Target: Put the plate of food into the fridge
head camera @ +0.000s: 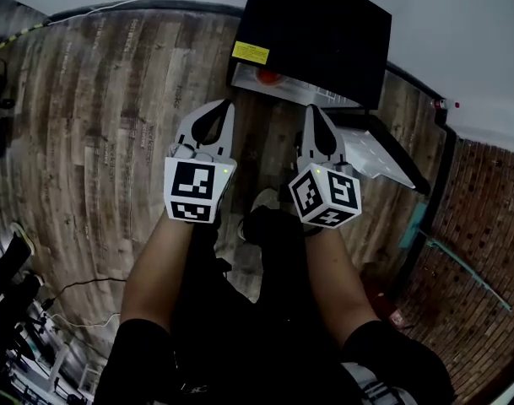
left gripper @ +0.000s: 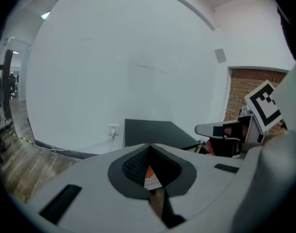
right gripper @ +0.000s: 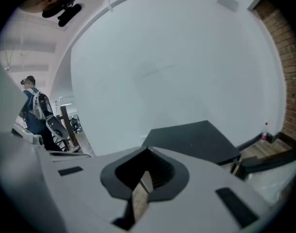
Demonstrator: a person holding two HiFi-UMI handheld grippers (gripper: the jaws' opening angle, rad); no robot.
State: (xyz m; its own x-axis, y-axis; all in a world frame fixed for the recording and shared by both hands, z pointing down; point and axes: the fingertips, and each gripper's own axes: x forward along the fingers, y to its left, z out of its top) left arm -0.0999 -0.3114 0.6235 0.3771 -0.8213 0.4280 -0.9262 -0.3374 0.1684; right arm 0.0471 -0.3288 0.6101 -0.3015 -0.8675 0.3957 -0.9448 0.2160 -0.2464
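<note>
Wood-plank floor (head camera: 88,99), black fridge (head camera: 316,32) standing on it by the wall, cables (head camera: 88,282) lower left

The head view looks steeply down from overhead at the wooden floor (head camera: 113,99), with the black fridge (head camera: 311,32) at twelve o'clock. Both gripper views face nearly level toward the white wall (left gripper: 128,67), sharing the fridge's top near six o'clock.

You are looking down at a wood-plank floor (head camera: 96,116) meeting a white wall (head camera: 459,32), with a white cable (head camera: 138,1) running along its base, a brick wall (head camera: 484,243) rising at the right, and a person (right gripper: 33,113) wearing a backpack standing far off.
</note>
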